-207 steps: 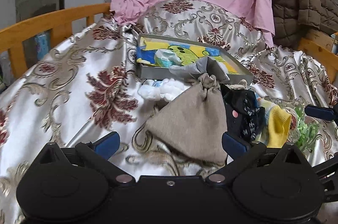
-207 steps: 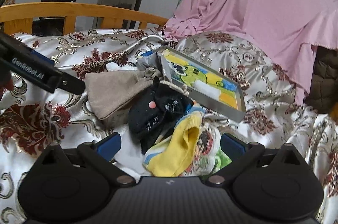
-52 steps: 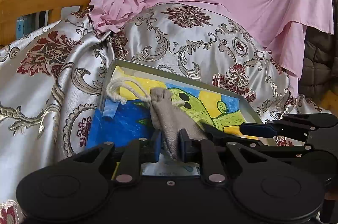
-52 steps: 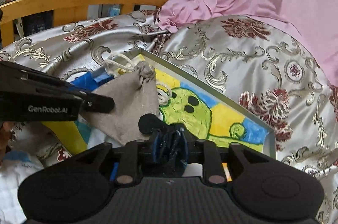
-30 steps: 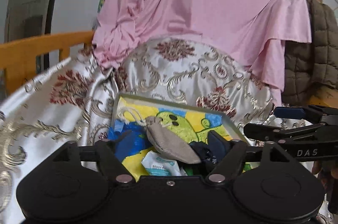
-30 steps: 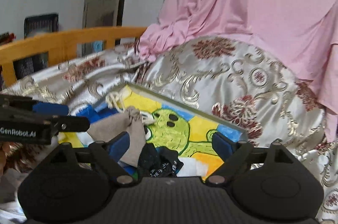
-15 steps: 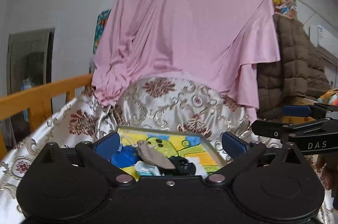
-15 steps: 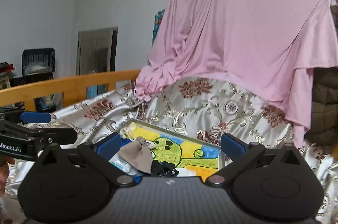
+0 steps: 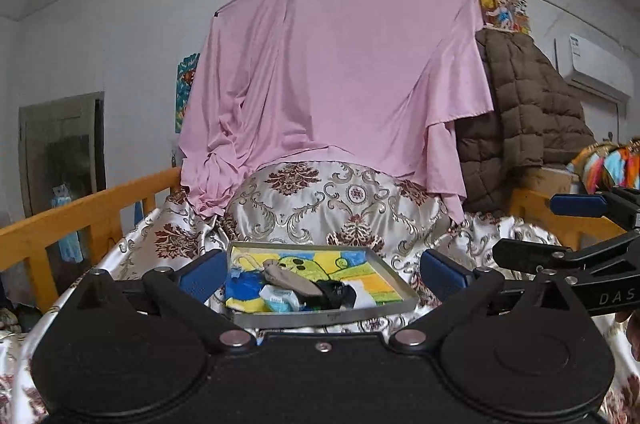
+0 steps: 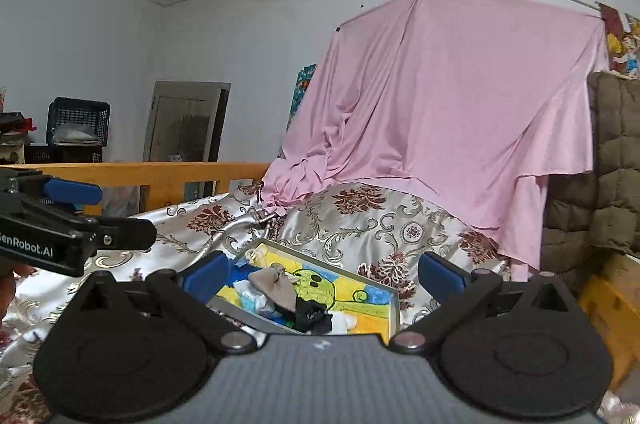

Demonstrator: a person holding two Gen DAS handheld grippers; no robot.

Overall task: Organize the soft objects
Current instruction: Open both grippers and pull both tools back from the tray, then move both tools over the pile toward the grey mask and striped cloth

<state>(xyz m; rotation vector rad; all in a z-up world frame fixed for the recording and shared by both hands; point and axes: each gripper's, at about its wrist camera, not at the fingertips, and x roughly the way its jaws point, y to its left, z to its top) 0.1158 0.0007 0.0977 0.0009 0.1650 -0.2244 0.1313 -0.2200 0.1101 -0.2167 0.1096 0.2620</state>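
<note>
Both grippers have pulled back and up from the tray since the last few frames: earlier my left jaws were clamped on the drawstring pouch and my right on the black sock, and now both items lie inside the tray and I hold nothing. Left gripper [image 9: 320, 272]: jaws spread wide, empty. Right gripper [image 10: 322, 272]: jaws spread wide, empty. Metal tray [image 9: 320, 316] with its cartoon-printed floor sits on the brocade bedspread [image 9: 316, 208], in front of the pillow mound. Contents as visible: beige drawstring pouch [image 9: 290, 278] lying across the middle; black sock [image 10: 310, 314] touching its near end; a white-and-teal packet [image 9: 280, 300] just beside the pouch; a blue item [image 9: 244, 282] at the left end, kind not clear; something white [image 9: 362, 298] by the sock, cannot identify. Pink sheet [image 9: 332, 76] hangs behind, brown quilted coat [image 9: 532, 128] to its right, wooden bed rail [image 9: 80, 216] at left. Judgement on progress: the pouch and sock deposits look complete. From this raised viewpoint the bedspread nearest me is hidden by my own bodies, so I cannot tell whether any soft items are left outside the tray; if so, those remain to be collected.
</note>
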